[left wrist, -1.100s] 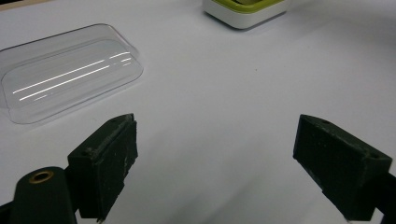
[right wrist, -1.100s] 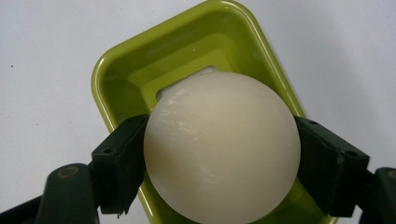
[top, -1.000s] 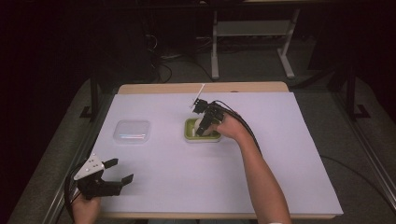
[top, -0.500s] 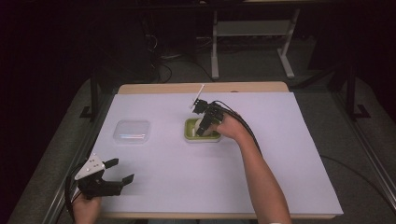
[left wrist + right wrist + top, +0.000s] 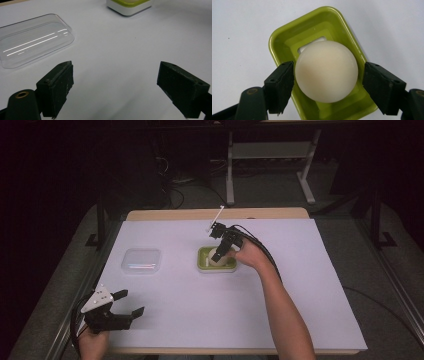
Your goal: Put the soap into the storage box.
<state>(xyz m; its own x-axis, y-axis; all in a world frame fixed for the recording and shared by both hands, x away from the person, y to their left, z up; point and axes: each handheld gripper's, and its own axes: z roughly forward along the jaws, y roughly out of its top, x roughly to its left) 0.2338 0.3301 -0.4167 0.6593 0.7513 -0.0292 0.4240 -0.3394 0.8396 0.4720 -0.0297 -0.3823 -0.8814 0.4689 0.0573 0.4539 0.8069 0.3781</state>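
A round cream soap bar [image 5: 326, 71] lies in a green soap dish [image 5: 277, 40] with a white base, near the middle of the table [image 5: 216, 258]. My right gripper [image 5: 329, 76] hangs over the dish and straddles the soap. Its left jaw touches the soap, while a small gap separates the right jaw from it. In the high view the right gripper [image 5: 220, 254] points down into the dish [image 5: 202, 265]. My left gripper [image 5: 131, 302] rests open at the near left edge with nothing between its jaws [image 5: 115, 85].
A clear plastic lid [image 5: 141, 260] lies flat to the left of the dish, and it sits ahead of the left gripper [image 5: 35, 42]. The white sheet [image 5: 310, 285] covers the table. A thin white stick rises from the right gripper. Cables trail from both grippers.
Hardly anything differs: the right gripper stays over the dish with the soap between its jaws, and the left gripper has not moved.
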